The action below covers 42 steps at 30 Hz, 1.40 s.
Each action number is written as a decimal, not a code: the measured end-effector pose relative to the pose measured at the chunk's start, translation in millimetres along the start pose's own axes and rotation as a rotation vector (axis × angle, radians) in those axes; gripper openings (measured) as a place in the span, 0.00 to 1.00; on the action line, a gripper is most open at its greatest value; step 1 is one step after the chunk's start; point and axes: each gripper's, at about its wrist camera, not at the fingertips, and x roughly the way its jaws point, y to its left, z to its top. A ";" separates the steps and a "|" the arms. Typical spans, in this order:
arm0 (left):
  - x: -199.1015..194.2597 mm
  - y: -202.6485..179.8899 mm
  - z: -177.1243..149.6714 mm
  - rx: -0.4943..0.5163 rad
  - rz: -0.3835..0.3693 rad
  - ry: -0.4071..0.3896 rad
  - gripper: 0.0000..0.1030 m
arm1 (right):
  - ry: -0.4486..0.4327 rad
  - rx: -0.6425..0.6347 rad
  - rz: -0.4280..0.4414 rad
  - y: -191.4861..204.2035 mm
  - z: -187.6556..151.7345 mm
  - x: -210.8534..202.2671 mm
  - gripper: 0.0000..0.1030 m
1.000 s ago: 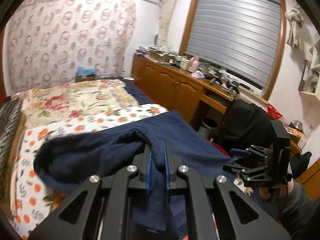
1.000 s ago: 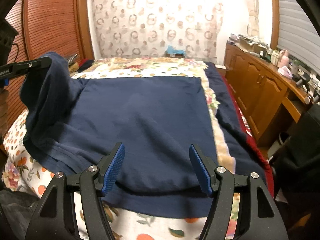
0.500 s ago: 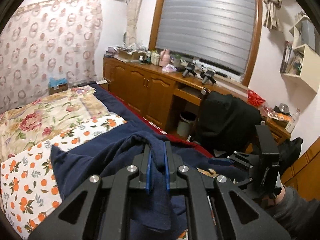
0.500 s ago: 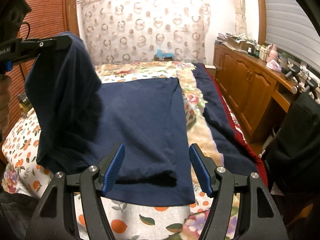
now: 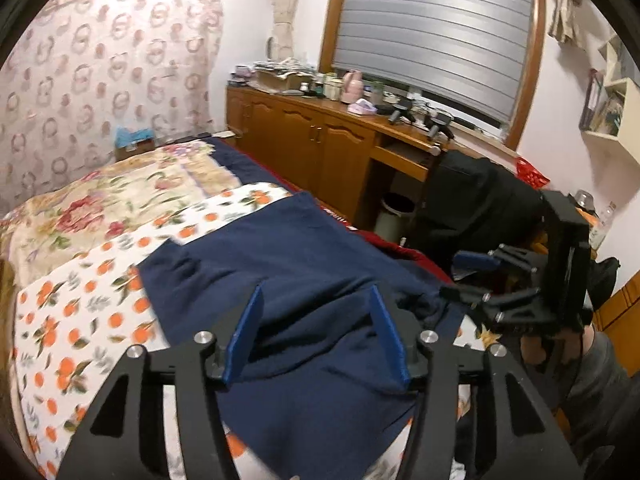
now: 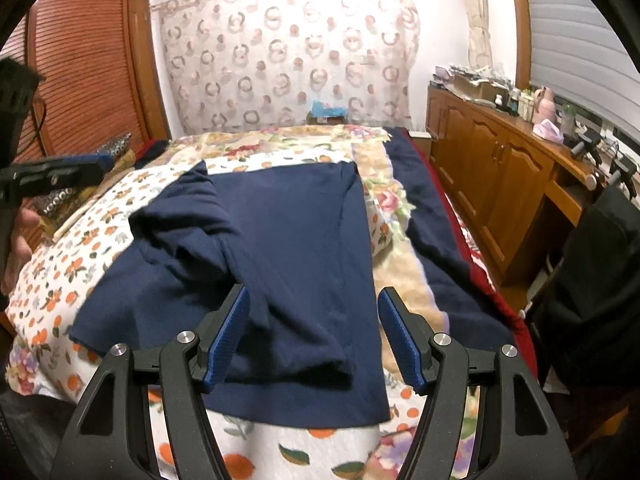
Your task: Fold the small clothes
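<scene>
At 6 o'clock in the left wrist view, the left tool (image 5: pixel 316 330) stands wide, its 2 blue pads (image 5: pixel 245 332) apart with nothing between them, hovering over the navy garment (image 5: pixel 280 280). Cloth bunches into soft ridges just beyond the pads and runs out flatter toward 12 o'clock. Toward 3 o'clock the right tool (image 5: pixel 472 276) shows side-on near the garment's rumpled edge.

From the right wrist view, the right tool (image 6: pixel 314 338) is likewise wide, its ribbed blue pads (image 6: pixel 228 340) gripping nothing, poised above the near part of the garment (image 6: pixel 296 248). A folded-over layer lies along the garment's 3 o'clock side with a straight edge; at 10 o'clock a sleeve portion is crumpled in a loose heap on top of the body. The garment rests on the bed (image 6: pixel 72 256), on an orange-print sheet (image 6: pixel 60 280); a floral blanket (image 6: pixel 280 140) lies beyond it toward 12 o'clock. At 9 o'clock the left tool (image 6: pixel 52 176) appears edge-on, apart from the cloth.

Farther out, at 3 o'clock, a wooden counter (image 6: pixel 500 160) with cabinet doors carries cluttered small items. A patterned curtain (image 6: pixel 288 60) fills 12 o'clock, and a slatted wooden door (image 6: pixel 80 72) stands at 10 o'clock.
</scene>
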 end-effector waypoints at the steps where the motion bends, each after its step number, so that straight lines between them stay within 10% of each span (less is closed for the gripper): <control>1: -3.9 7.1 -4.5 -0.009 0.011 0.000 0.53 | -0.003 -0.006 0.002 1.8 2.1 0.4 0.66; 24: -72.8 118.9 -101.7 -0.234 0.270 -0.022 0.53 | 0.081 -0.322 0.225 159.3 78.8 98.8 0.66; 38: -71.0 118.9 -115.4 -0.246 0.242 -0.016 0.53 | 0.273 -0.430 0.243 205.1 63.1 172.3 0.66; 42: -68.3 117.6 -117.0 -0.250 0.235 -0.015 0.53 | 0.277 -0.440 0.228 202.3 61.4 176.2 0.51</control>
